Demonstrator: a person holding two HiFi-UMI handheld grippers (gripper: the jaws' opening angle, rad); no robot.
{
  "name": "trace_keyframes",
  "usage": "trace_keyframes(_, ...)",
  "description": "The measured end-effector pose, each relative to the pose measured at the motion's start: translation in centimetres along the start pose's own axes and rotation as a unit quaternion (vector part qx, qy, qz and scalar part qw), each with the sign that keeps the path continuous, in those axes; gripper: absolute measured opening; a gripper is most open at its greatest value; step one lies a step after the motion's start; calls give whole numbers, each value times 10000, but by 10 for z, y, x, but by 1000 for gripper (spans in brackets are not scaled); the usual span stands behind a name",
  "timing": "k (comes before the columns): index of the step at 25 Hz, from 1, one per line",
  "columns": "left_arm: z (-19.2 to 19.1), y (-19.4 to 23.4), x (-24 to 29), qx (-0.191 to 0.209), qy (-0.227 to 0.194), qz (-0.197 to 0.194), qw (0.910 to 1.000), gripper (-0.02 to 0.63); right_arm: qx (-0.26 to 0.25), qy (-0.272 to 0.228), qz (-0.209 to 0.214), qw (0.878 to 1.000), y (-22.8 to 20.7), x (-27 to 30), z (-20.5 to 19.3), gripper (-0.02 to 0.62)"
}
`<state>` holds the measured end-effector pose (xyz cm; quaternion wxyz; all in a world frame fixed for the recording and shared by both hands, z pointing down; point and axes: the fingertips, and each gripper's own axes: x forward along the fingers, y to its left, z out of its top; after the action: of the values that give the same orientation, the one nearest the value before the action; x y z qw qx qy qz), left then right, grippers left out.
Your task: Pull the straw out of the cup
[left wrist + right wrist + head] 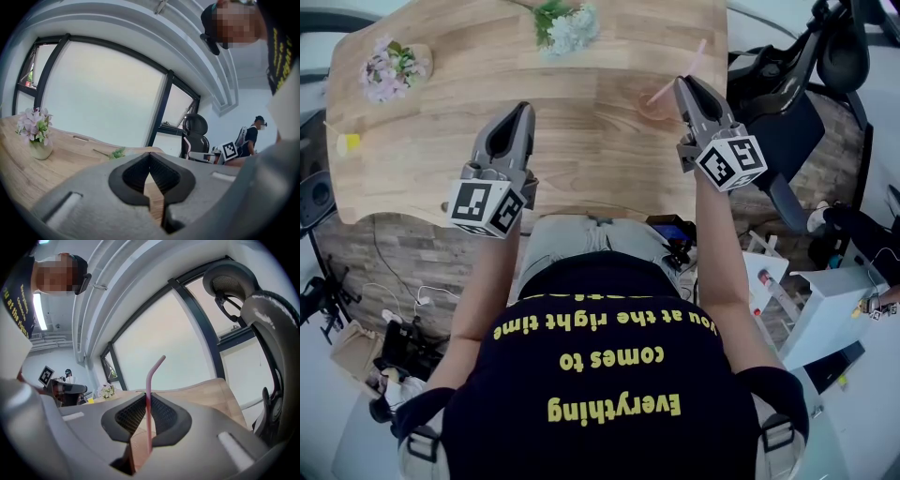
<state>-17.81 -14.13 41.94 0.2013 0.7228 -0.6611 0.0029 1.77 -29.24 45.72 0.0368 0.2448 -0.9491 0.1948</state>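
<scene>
Table (pixel 581 150): pale wood, streaked grain. On it are a pink straw (pixel 148 390), a pink-tinted clear cup (pixel 654 111), lilac-and-green flowers (pixel 389 70) at its left end, white-and-green flowers (pixel 567 26) at its far edge and a small yellow object (pixel 348 142) at its left rim. Left gripper (pixel 525 108) and right gripper (pixel 682 82), over the table's near side: grey shells, black ribbed pads, cubes with black-and-white square markers. T-shirt (pixel 609 375), below the table's near edge: black, yellow lettering.

"What carried everything?"
"A wooden table (pixel 581 141), across the top of the head view."
"And on it?"
"A small pot of pale flowers (pixel 389 70) upper left, a leafy sprig (pixel 565 26) top centre, a yellow object (pixel 347 142) at the left edge, a translucent cup (pixel 654 108) right of centre."
</scene>
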Motion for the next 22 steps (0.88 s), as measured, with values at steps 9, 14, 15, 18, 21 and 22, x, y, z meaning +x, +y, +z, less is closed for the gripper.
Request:
trace_keyframes(9, 5, -2, -5, 41, -86, -122, 9999, 2, -376, -413, 7, 9984, 27, -18, 39, 40)
trace_keyframes(14, 7, -4, -8, 71, -125, -194, 9997, 2, -622, -836, 16, 9946, 43, -32, 69, 40)
trace_keyframes(15, 7, -4, -9, 74, -135, -208, 9997, 2, -668, -898, 13, 9937, 47, -35, 74, 40)
trace_keyframes(18, 8, -3, -12, 91, -161, -256, 9995, 2, -782, -1032, -4, 9916, 56, -41, 85, 40)
trace_keyframes(21, 9, -6, -13, 98, -183, -316, 9993, 2, -845, -1131, -29, 9900, 62, -49, 93, 40)
trace_keyframes(22, 9, -7, -14, 103, -193, -340, 9992, 2, -874, -1165, -41, 9893, 64, -52, 95, 40)
